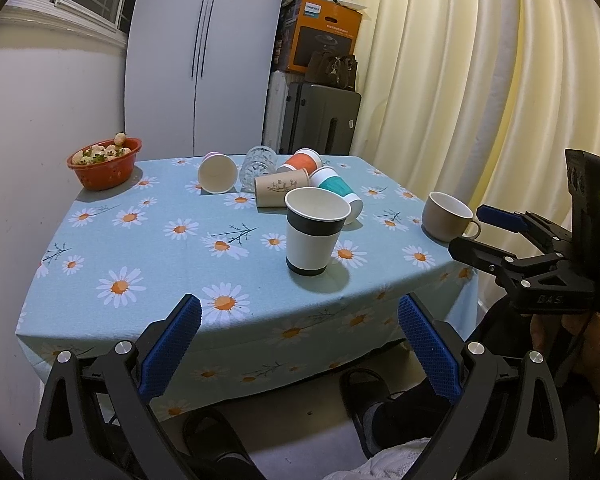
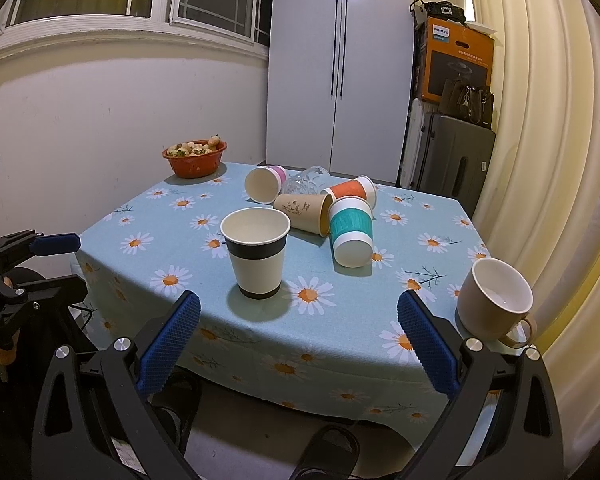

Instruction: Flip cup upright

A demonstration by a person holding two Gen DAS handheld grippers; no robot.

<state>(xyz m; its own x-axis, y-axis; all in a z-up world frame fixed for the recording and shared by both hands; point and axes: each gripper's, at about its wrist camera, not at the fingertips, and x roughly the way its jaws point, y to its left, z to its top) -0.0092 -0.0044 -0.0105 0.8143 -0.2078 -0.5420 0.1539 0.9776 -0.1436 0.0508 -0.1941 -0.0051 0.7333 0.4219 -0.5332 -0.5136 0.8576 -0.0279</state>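
A white paper cup with black bands [image 1: 315, 232] [image 2: 256, 251] stands upright near the table's front edge. Behind it several cups lie on their sides: a teal-sleeved one [image 1: 336, 192] [image 2: 350, 232], a brown one [image 1: 282, 190] [image 2: 302, 210], an orange one [image 1: 302, 160] [image 2: 352, 190], a pink-rimmed one [image 1: 217, 174] [image 2: 264, 184] and a clear glass [image 1: 258, 166] [image 2: 306, 180]. My left gripper [image 1: 299, 316] is open and empty, in front of the table. My right gripper [image 2: 299, 314] is open and empty, also short of the table edge.
A beige mug [image 1: 448, 216] [image 2: 494, 300] stands upright at the table's right edge. An orange bowl of fruit [image 1: 105, 162] [image 2: 195, 157] sits at the back left corner. The table has a blue daisy cloth [image 1: 160, 248] [image 2: 172, 216]. Curtains hang at right.
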